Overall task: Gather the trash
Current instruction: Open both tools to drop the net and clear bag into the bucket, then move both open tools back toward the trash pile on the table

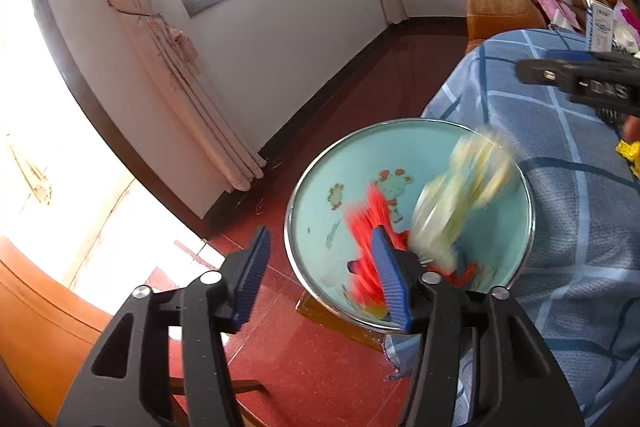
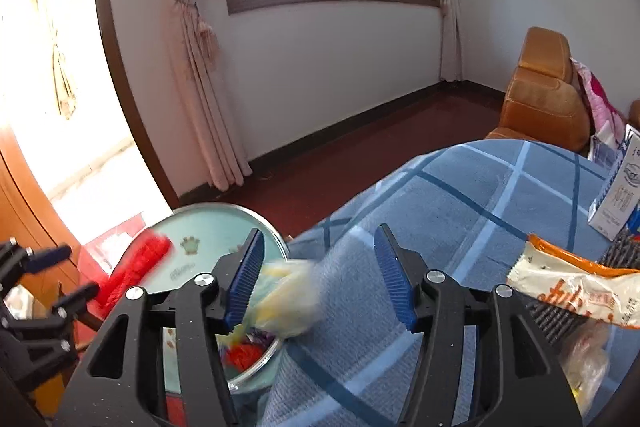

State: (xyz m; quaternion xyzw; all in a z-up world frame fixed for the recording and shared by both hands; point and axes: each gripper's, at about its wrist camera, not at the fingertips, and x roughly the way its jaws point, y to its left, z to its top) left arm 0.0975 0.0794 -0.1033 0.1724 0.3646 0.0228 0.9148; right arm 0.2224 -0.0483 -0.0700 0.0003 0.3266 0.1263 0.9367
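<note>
Both grippers, left [image 1: 320, 277] and right [image 2: 320, 277], are standing apart and empty, the right nearer the orange-edged wrapper [image 2: 560, 291] lying crosswise beside it on the counter [image 2: 480, 195].

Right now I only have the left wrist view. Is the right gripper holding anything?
Observer: No. The right gripper is open. A blurred yellow wrapper sits just inside one finger, above the basin, and the other finger is clear of it.
Operator: Any trash left on the table over there?
Observer: Yes, an orange and white snack bag lies on the blue checked cloth, to the right of that gripper.
Operator: Anything else by it?
Observer: A crumpled clear plastic bag lies beside it, nearer the camera.
</note>
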